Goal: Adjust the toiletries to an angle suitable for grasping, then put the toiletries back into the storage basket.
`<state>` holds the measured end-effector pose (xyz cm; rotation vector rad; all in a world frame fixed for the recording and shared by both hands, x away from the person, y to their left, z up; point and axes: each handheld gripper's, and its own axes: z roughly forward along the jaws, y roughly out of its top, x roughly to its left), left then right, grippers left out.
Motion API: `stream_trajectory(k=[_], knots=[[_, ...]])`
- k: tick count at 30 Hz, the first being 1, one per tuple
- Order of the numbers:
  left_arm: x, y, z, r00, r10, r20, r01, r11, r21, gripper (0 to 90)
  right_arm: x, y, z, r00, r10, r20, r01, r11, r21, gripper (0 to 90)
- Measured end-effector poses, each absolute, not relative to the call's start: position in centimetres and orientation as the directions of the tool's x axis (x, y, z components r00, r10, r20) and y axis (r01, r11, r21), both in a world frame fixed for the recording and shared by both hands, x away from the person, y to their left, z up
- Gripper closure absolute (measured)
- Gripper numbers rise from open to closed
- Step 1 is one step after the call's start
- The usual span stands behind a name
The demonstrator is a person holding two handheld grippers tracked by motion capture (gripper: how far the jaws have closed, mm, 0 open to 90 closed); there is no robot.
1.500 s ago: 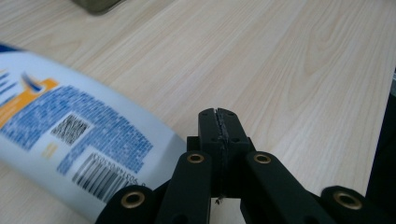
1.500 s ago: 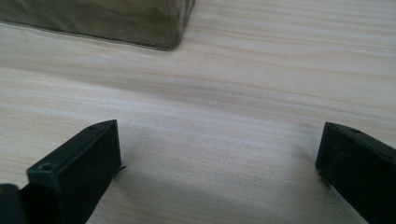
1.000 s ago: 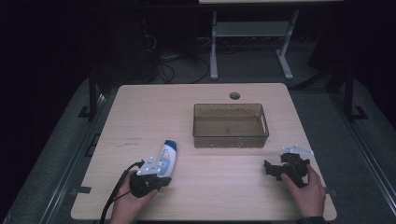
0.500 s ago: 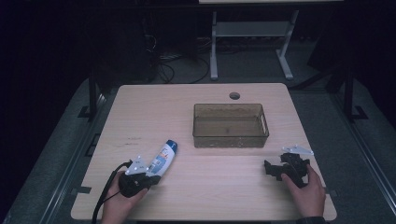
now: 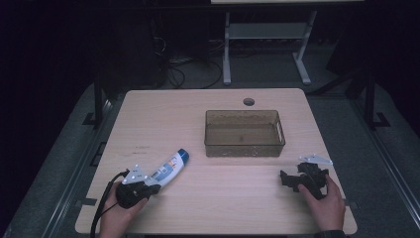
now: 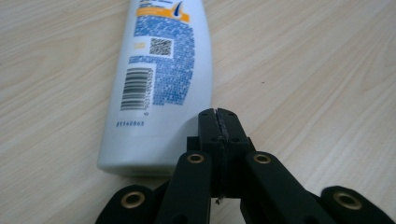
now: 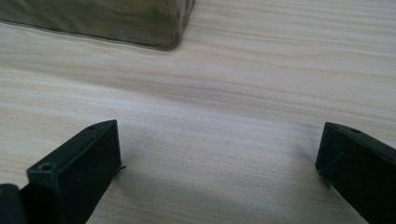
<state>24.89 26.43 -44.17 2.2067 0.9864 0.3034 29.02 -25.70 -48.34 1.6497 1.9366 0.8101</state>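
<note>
A white bottle (image 5: 171, 167) with a blue cap lies flat on the table's front left, cap toward the middle. Its printed back label (image 6: 159, 60) faces up in the left gripper view. My left gripper (image 5: 148, 187) rests at the bottle's flat bottom end, jaws pressed together with nothing between them, tips (image 6: 218, 123) just right of the bottle's base. My right gripper (image 5: 286, 179) lies at the front right with its jaws wide apart over bare wood (image 7: 219, 158).
A translucent brown bin (image 5: 244, 133) stands empty in the middle of the wooden table (image 5: 213, 213); its corner (image 7: 154, 23) lies ahead of my right gripper. A cable hole (image 5: 248, 101) marks the far edge. A white metal frame (image 5: 267, 34) stands behind the table.
My left gripper has drawn back toward the front left, off the bottle, which now lies free on the table. The right gripper has not moved.
</note>
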Motion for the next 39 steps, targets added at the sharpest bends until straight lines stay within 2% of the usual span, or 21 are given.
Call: stream_trajectory(k=[13, 32, 39], knots=[[24.8, 26.9, -43.8, 0.678, 0.731, -0.072, 0.570, -0.462, 0.680, 87.6, 29.0, -25.7, -48.3, -0.169, 0.985, 0.025, 0.709, 0.104, 0.697, 0.0], [26.6, 25.6, -42.0, 0.699, 0.710, -0.092, 0.566, -0.469, 0.678, 57.1, 29.0, -25.7, -48.3, -0.169, 0.985, 0.025, 0.709, 0.104, 0.697, 0.0], [28.2, 25.2, -41.9, 0.697, 0.712, -0.087, 0.576, -0.483, 0.660, 50.8, 29.0, -25.7, -48.3, -0.168, 0.985, 0.027, 0.709, 0.102, 0.698, 0.0]])
